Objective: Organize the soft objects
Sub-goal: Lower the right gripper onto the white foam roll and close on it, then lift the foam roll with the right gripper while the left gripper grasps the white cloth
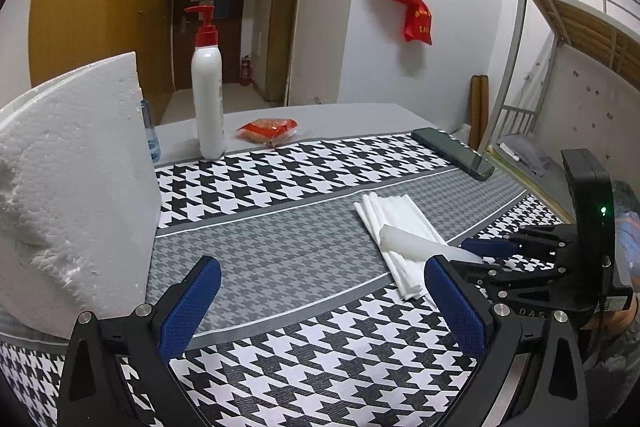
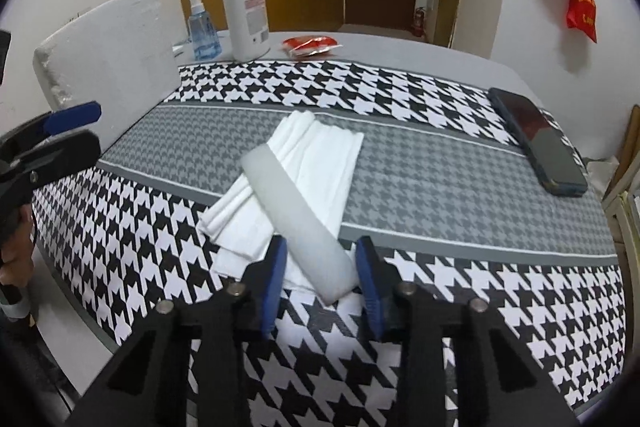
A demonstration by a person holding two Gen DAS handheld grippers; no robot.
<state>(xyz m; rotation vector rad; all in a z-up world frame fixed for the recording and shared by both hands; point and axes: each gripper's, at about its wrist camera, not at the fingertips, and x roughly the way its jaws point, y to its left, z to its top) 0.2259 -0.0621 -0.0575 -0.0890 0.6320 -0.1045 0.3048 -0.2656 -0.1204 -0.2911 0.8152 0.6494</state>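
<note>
A long white foam strip [image 2: 296, 215] lies across a folded white cloth [image 2: 316, 163] on the houndstooth tablecloth. My right gripper [image 2: 322, 267] is open, its blue pads either side of the strip's near end, with small gaps showing. In the left wrist view the strip [image 1: 416, 241] and cloth [image 1: 396, 223] lie at the right, with the right gripper [image 1: 472, 253] at the strip's end. My left gripper [image 1: 320, 303] is open and empty above the cloth-covered table, left of the strip. It also shows at the left edge of the right wrist view [image 2: 80, 131].
A big white styrofoam slab [image 1: 68, 195] stands at the left. A white pump bottle [image 1: 208, 99], a blue spray bottle [image 2: 202, 31] and a red snack packet [image 1: 268, 129] stand at the back. A dark phone [image 2: 536, 143] lies at the right edge.
</note>
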